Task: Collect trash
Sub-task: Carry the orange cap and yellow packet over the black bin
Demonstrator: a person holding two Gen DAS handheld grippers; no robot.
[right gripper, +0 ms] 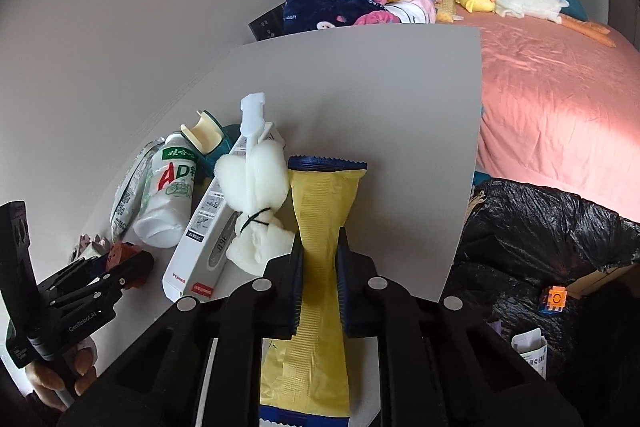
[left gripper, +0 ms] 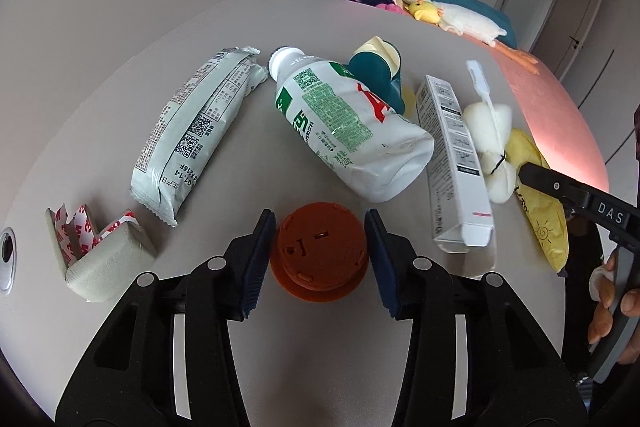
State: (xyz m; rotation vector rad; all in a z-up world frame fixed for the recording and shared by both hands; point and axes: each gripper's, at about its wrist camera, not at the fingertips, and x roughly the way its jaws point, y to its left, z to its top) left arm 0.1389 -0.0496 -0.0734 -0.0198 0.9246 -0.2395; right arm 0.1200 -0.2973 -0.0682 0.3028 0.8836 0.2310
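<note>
On the grey table [left gripper: 100,99] an orange plastic lid [left gripper: 318,255] sits between the fingers of my left gripper [left gripper: 320,259], whose pads touch its two sides. My right gripper [right gripper: 320,255] is shut on a yellow wrapper [right gripper: 320,227], pinched at its middle; the left wrist view shows that gripper [left gripper: 528,173] at the right with the wrapper [left gripper: 548,227]. A crushed white and green bottle [left gripper: 352,131], a pale green snack wrapper [left gripper: 192,135], a white carton [left gripper: 452,163] and a tied white foam bundle [left gripper: 490,135] lie on the table.
A bin lined with a black bag [right gripper: 540,239] stands right of the table, beside a pink bed [right gripper: 560,107] with clothes and plush toys. A foam corner piece with red-printed tape [left gripper: 100,259] lies front left. A teal and cream holder [left gripper: 376,67] stands behind the bottle.
</note>
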